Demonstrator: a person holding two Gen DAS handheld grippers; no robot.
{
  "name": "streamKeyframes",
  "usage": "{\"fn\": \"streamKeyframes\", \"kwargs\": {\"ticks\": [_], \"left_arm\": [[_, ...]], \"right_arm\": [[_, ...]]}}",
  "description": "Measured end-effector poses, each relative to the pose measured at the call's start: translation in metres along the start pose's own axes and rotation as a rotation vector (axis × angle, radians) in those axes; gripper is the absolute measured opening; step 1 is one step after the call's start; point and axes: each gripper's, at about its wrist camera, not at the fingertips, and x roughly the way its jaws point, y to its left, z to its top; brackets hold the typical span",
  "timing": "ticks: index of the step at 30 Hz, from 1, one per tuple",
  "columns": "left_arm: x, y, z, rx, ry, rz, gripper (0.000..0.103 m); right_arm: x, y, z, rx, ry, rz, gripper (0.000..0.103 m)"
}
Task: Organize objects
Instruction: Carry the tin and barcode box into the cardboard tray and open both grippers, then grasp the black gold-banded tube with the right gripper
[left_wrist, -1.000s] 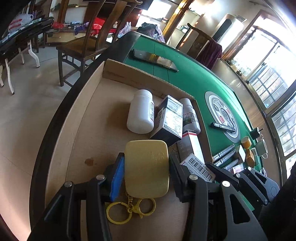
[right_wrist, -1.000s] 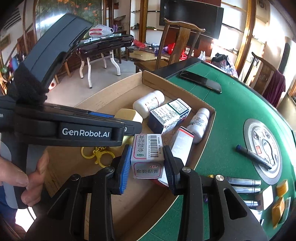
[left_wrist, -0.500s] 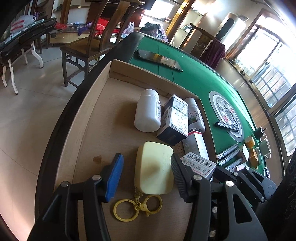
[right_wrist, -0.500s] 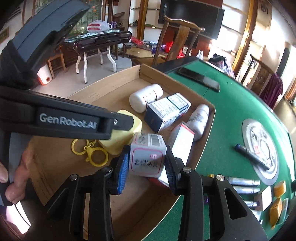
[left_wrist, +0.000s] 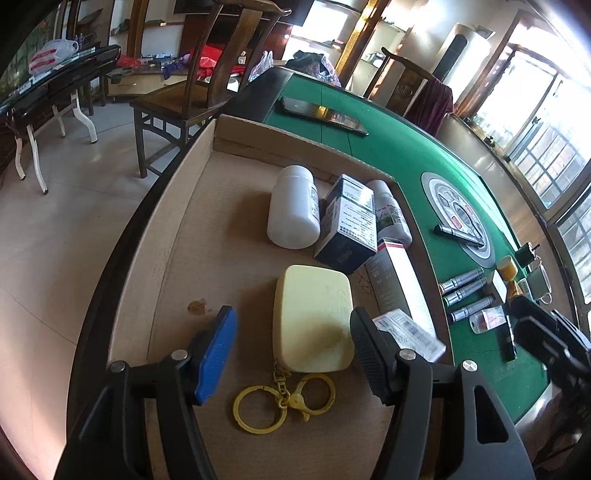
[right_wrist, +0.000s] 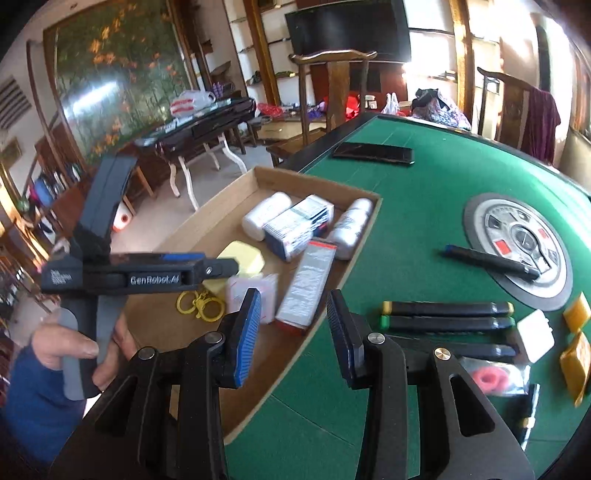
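Observation:
A cardboard tray (left_wrist: 177, 229) on the green table holds a yellow case (left_wrist: 314, 317) with key rings (left_wrist: 284, 402). My left gripper (left_wrist: 291, 321) straddles the case; its jaws are opening and the pads stand clear of the case's sides. Beside it lie a small white barcode box (right_wrist: 251, 295), a long red-and-white box (right_wrist: 308, 291), a white bottle (left_wrist: 293, 210), a dark box (left_wrist: 349, 225) and a smaller bottle (left_wrist: 391, 214). My right gripper (right_wrist: 293, 299) hovers over the tray's near edge, its jaws opening with nothing between them.
Several markers (right_wrist: 447, 314) lie side by side on the green felt right of the tray. A black pen (right_wrist: 487, 260) rests by the round centre disc (right_wrist: 517, 240). A phone (right_wrist: 373, 152) lies at the far side. Small yellow packets (right_wrist: 576, 354) sit at the right.
The left jaws opened off the yellow case, which now lies flat in the tray. The right gripper let go of the small white box and drew back up and to the right.

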Motion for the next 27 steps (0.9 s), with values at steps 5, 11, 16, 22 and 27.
{"fn": "streamKeyframes", "kwargs": {"ticks": [5, 11, 16, 22, 27], "left_arm": [[-0.019, -0.011, -0.011, 0.000, -0.036, -0.037, 0.065], [-0.039, -0.053, -0.016, 0.071, -0.069, -0.087, 0.066], [-0.041, -0.114, -0.025, 0.207, -0.068, -0.137, 0.075], [-0.019, -0.172, -0.037, 0.342, -0.005, -0.170, 0.075], [0.001, -0.222, -0.047, 0.521, 0.050, -0.185, 0.075]], "right_arm": [[-0.038, -0.054, -0.012, 0.114, -0.044, -0.022, 0.037], [-0.066, -0.130, -0.044, 0.221, -0.010, -0.140, 0.037], [-0.065, -0.176, -0.080, 0.309, 0.058, -0.182, 0.037], [-0.051, -0.175, -0.090, 0.235, 0.102, -0.238, 0.037], [-0.047, -0.189, -0.096, 0.230, 0.122, -0.251, 0.017]]}}
